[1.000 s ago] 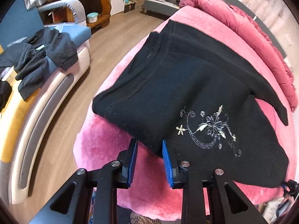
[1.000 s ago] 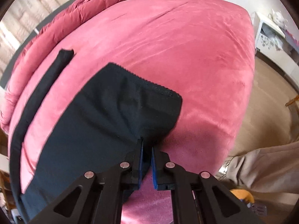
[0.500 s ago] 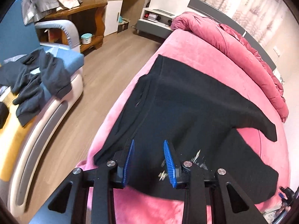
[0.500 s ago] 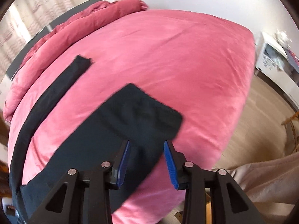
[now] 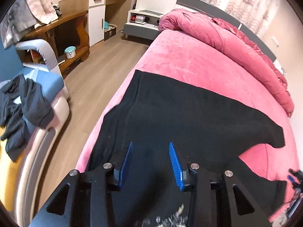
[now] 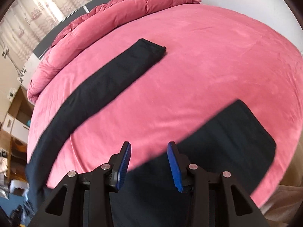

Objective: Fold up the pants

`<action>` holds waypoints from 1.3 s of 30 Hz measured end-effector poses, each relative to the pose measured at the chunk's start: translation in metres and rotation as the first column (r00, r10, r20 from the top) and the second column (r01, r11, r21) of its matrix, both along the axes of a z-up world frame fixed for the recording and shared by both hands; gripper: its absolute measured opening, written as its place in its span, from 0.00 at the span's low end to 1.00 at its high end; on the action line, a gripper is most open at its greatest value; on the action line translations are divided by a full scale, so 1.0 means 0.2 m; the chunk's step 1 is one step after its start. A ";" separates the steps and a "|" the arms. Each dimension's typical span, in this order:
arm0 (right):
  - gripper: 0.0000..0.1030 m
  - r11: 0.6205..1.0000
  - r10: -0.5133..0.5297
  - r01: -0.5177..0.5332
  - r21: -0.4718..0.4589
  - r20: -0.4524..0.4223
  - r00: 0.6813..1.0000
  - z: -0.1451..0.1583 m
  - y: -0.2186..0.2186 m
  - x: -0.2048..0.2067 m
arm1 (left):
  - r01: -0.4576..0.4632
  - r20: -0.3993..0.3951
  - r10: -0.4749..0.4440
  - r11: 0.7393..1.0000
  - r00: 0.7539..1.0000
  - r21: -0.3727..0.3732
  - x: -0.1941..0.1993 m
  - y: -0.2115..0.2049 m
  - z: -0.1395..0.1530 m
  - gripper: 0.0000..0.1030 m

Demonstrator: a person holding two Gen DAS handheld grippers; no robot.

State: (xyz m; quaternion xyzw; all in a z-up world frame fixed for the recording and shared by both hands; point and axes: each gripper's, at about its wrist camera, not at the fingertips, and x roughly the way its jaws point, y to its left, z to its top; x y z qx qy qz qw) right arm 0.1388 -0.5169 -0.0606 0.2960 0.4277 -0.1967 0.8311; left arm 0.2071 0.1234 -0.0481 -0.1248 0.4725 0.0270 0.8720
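Black fleece pants (image 5: 189,113) are spread flat on the pink velvety bed (image 6: 208,56), legs splayed apart, one leg end lying well away from the other. Nothing is held: the left gripper (image 5: 150,162) and right gripper (image 6: 148,162) have just been opening, their blue fingers (image 5: 175,164) apart and empty above the cloth. A crooked fold is risked if the splayed legs are not brought together first. Both grippers are pitched steeply downward over the near edge.
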 end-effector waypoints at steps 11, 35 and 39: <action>0.39 0.982 -0.165 0.160 0.101 0.043 0.985 -0.10 -0.36 0.42 | 0.096 -0.013 -0.097 0.995 0.995 -0.009 0.23 -0.19 -0.11 0.39; 0.12 0.991 -0.123 0.126 -0.052 0.050 0.991 -0.09 -0.56 0.80 | 0.695 0.008 -0.703 0.705 0.711 0.142 0.15 -1.20 -0.26 0.55; 0.11 0.991 -0.108 0.113 -0.077 0.065 0.992 0.02 -0.55 0.76 | 0.686 -0.038 -0.713 0.658 0.700 0.310 0.23 -1.32 -0.32 0.55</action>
